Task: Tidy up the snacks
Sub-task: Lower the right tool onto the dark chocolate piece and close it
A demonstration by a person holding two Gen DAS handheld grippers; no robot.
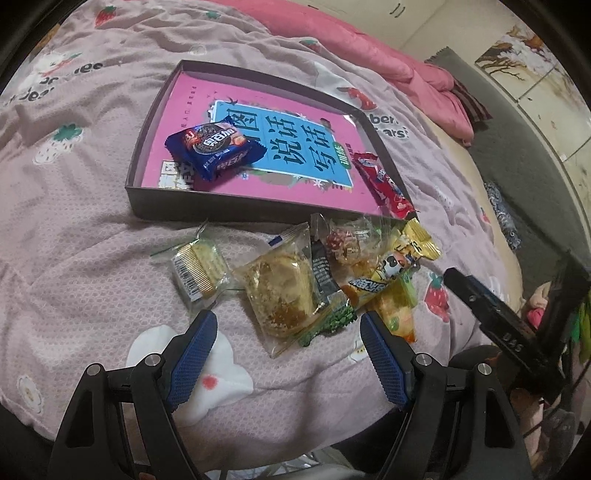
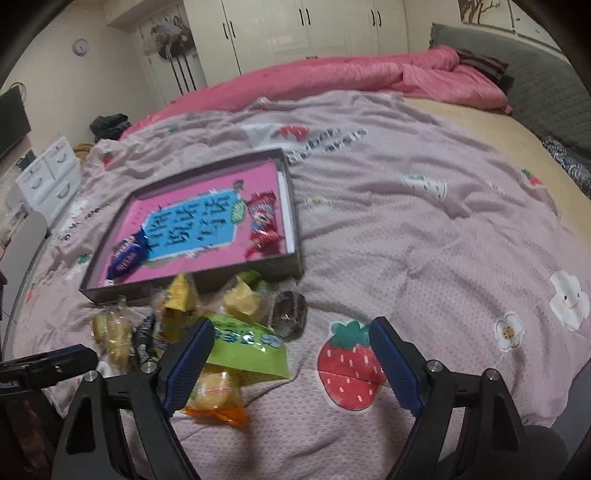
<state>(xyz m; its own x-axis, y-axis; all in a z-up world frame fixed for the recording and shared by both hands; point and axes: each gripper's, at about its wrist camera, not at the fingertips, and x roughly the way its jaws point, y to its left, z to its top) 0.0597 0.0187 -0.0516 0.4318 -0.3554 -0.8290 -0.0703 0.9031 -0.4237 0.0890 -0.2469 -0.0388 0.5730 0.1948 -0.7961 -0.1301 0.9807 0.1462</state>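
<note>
Bedding fills the room: a mauve strawberry-print blanket (image 2: pixel 424 229) under a pink quilt (image 2: pixel 351 77), white wardrobes (image 2: pixel 314 29) behind. A shallow box (image 1: pixel 155 199) holds a blue cookie pack (image 1: pixel 216 147), lying aslant. Loose snacks (image 1: pixel 295 280) lie just ahead of the left gripper (image 1: pixel 288 325), jaws wide and empty. The right gripper (image 2: pixel 291 332), likewise wide, holds nothing; a green packet (image 2: pixel 247 350) sits by its left finger.

Snack pile (image 1: pixel 317 280) on bedspread, 2 packets in tray (image 1: pixel 147 122)

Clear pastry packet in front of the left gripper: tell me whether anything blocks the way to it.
Nothing visible does. The left gripper is open, and the clear pastry packet lies uncovered on the blanket just ahead.
</note>
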